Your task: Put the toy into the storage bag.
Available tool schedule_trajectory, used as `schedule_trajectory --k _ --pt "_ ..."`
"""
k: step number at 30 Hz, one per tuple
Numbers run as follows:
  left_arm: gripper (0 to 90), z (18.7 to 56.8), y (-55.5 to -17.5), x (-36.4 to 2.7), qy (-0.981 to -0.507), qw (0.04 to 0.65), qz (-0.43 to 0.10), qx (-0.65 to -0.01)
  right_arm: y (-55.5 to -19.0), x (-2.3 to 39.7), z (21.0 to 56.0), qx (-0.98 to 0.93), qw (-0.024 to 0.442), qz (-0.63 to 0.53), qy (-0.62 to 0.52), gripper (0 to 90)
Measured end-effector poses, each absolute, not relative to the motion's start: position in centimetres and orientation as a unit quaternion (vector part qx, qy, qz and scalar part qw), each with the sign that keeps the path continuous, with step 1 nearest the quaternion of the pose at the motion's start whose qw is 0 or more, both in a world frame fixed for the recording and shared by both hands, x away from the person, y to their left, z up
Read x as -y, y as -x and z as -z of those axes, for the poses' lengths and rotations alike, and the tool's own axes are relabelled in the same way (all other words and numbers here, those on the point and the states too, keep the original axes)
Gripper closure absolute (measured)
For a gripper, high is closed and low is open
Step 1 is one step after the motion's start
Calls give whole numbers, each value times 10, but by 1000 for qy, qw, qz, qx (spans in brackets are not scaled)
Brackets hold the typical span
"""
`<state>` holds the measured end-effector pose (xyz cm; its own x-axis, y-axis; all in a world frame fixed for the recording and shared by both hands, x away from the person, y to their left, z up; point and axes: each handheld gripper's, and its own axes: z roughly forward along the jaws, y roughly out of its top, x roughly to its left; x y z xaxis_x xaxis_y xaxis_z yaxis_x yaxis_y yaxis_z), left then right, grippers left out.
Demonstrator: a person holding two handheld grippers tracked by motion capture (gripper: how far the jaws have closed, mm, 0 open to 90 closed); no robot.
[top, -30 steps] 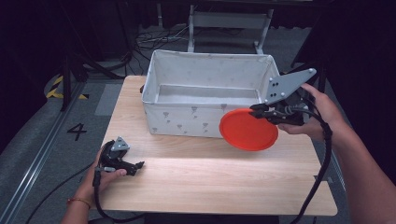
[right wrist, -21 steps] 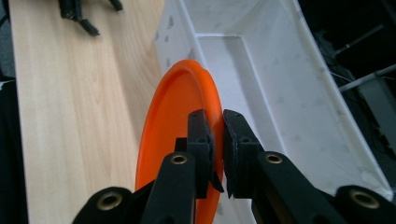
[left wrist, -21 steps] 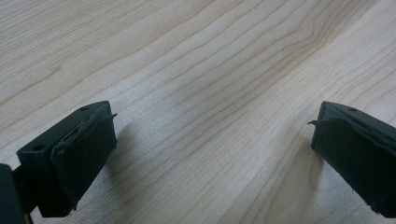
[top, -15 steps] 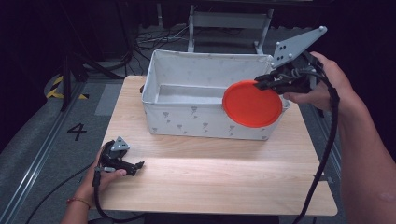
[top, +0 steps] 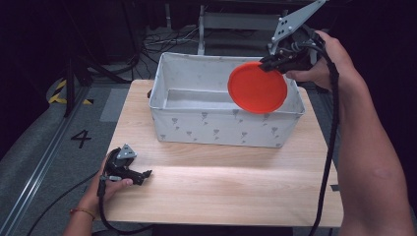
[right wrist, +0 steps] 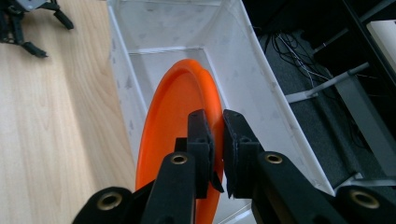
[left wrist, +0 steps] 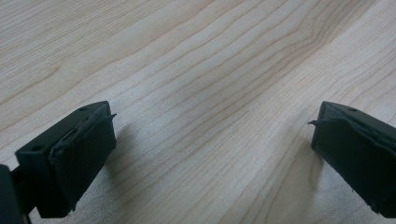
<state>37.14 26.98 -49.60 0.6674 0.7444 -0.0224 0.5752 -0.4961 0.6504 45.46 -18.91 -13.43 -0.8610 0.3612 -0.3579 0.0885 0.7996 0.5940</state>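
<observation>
An orange round plate (top: 257, 87) hangs tilted on edge over the right end of the white fabric bin (top: 196, 125). My right gripper (top: 269, 63) is shut on the plate's upper rim. In the right gripper view the plate (right wrist: 175, 140) stands edge-on between the black jaws, above the bin's open inside (right wrist: 177, 65), with my right gripper (right wrist: 217, 126) clamped on its rim. My left gripper (top: 145, 175) rests on the wooden table (top: 221, 187) near the front left corner. Its pads (left wrist: 88, 147) stand wide apart, open over bare wood.
The bin takes up the back half of the table and looks empty inside. Dark floor, cables and a metal frame (top: 231, 22) lie beyond the table's far edge. A floor mark "4" (top: 81, 138) sits to the left.
My right gripper has carried the orange plate up and back, from in front of the bin's right front corner to above its right end. The left gripper has stayed put.
</observation>
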Motion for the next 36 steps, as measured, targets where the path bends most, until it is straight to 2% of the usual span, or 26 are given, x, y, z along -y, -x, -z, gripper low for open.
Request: schedule_trajectory --k 7,16,20,36 --pt "1 496 -371 -270 -855 321 -132 -386 -486 194 141 -916 229 -293 -149 823" --pt "2 496 -371 -270 -855 320 -133 -386 -517 192 168 -921 218 -282 -158 823" --pt "2 496 -371 -270 -855 320 -133 -386 -525 192 179 -918 224 -279 -171 823" --pt "4 496 -370 -270 -853 321 -134 -390 -536 184 236 -937 185 -245 -164 823"
